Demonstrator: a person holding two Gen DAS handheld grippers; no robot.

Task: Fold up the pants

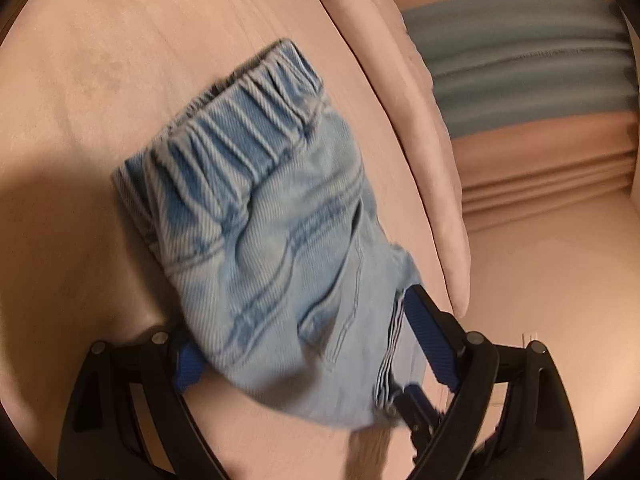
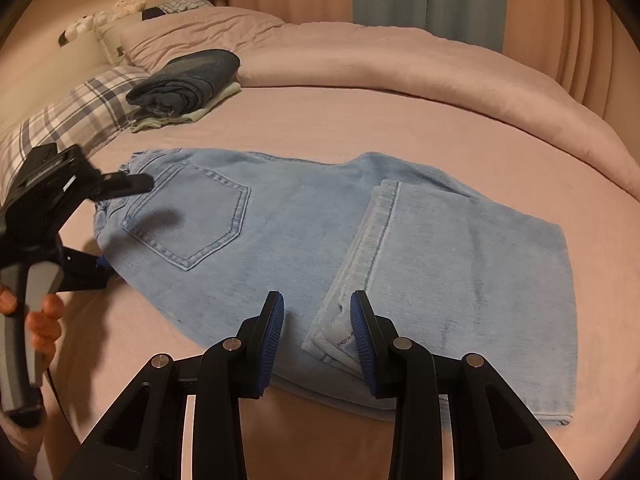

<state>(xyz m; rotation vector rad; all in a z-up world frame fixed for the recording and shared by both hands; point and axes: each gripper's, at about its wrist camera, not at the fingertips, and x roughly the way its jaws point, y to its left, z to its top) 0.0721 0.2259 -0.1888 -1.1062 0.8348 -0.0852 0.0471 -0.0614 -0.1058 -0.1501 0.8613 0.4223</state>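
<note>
Jeans hem between right gripper jaws

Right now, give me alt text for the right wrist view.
Light blue jeans lie folded on a pink bed, back pocket up. The right gripper hovers over their near edge, the left gripper at the waistband; folded clothes behind.

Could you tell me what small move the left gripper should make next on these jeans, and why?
Probably close the left gripper on the waistband end. Its fingers stand wide on either side of the light blue jeans, which lie half folded on the pink bed, while the right gripper straddles the hem end.
</note>
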